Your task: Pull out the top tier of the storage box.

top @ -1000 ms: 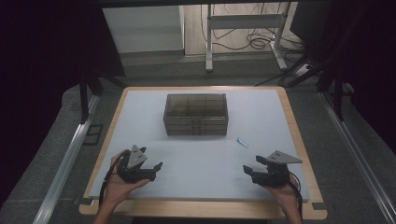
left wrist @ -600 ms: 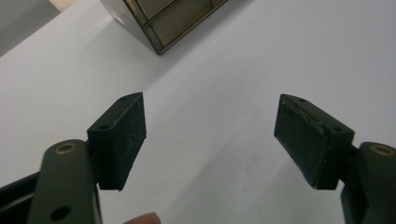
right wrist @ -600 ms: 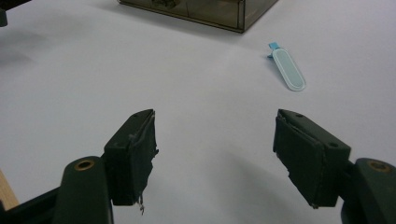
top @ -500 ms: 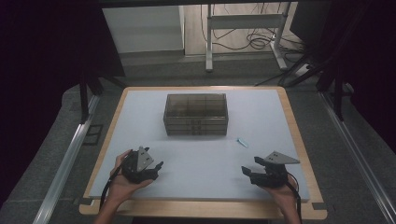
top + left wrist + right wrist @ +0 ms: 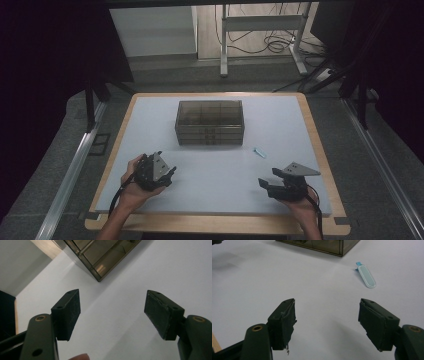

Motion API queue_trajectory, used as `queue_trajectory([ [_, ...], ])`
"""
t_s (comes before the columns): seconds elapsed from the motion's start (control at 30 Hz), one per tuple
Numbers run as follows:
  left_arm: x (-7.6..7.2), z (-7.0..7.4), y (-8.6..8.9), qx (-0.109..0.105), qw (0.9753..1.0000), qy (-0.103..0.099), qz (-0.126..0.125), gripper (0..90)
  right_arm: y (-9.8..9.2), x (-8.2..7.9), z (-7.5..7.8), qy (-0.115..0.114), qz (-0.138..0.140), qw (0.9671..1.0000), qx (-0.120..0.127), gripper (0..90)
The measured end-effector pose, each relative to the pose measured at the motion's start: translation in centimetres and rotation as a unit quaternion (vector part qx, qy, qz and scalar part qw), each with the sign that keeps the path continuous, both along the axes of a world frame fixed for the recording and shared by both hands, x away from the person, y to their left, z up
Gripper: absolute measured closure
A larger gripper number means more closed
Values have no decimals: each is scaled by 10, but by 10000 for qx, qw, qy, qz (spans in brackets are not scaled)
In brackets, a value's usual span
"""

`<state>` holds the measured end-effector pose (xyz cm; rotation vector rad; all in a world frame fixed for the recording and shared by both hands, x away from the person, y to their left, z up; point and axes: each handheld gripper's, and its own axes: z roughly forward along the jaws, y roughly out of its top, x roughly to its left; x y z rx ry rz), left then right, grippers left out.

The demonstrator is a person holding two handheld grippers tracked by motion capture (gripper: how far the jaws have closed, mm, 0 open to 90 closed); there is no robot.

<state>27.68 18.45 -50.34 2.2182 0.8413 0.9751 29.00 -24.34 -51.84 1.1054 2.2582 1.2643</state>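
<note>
Jaws of left hand-held gripper (image 5: 167,175) spread wide, nothing between; same for right hand-held gripper (image 5: 265,184). Small pale-blue oblong plastic tag (image 5: 366,277) flat on white counter (image 5: 280,120), ahead and right of right hand-held gripper, apart. Smoky translucent plastic drawer box (image 5: 210,122) farther ahead of both.

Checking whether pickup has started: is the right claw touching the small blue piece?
Apart. In the right gripper view, the right claw stands open, with bare white table between its jaws and the small blue piece.
</note>
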Motion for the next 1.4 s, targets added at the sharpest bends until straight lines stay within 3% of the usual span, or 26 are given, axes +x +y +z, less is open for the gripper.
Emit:
queue_trajectory([
  [0.03, 1, 0, -3, 93, 9999, -102, 22, 310, 0, 0, 0, 10, 10, 10000, 2, 291],
  [0.17, 4, 0, -8, 325, 9993, -198, -17, 331, 1, 0, -1, 12, 9, 10000, -10, 291],
  [0.57, 13, 0, -22, 721, 9966, -316, -226, 360, 1, 0, -1, 17, 7, 10000, -16, 291],
  [1.03, 18, 3, -40, 1219, 9902, -542, -405, 420, 2, 1, -2, 31, 4, 10000, -59, 291],
  [1.4, 21, 1, -47, 1253, 9896, -499, -491, 423, 3, 1, -2, 40, -8, 10000, -64, 291],
])
